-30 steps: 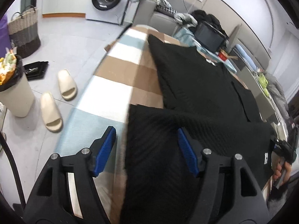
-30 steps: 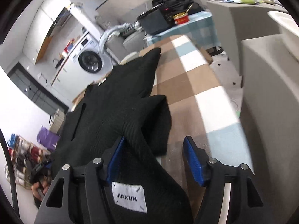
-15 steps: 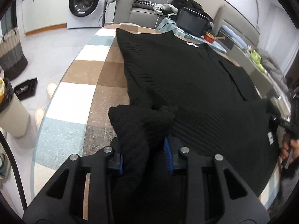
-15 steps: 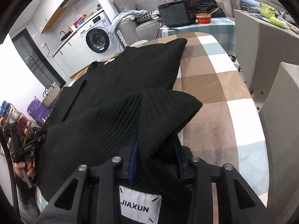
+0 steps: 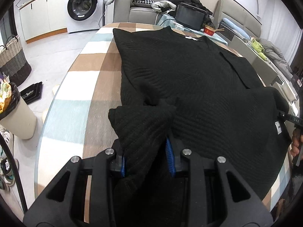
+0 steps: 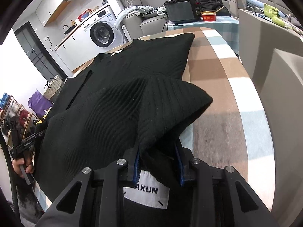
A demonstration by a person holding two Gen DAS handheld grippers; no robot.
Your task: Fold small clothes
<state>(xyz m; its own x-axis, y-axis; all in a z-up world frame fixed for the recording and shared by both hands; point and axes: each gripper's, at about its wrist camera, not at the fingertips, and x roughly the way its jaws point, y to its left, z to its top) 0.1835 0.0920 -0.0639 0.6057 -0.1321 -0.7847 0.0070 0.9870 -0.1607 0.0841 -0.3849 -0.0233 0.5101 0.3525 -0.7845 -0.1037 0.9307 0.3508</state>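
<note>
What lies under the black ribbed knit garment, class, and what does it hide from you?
Under the black ribbed knit garment lies a checked brown, white and pale blue tablecloth, visible only around its edges. The cloth beneath the garment's middle is covered, so anything there cannot be seen.

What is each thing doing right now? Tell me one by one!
Sweater: spread on the table, near hem bunched and lifted at both corners.
Left gripper: shut on the sweater.
Right gripper: shut on the sweater, beside its white label.
Washer: door closed.
Table: checked cloth on it, sweater on top.
Bin: full.
</note>
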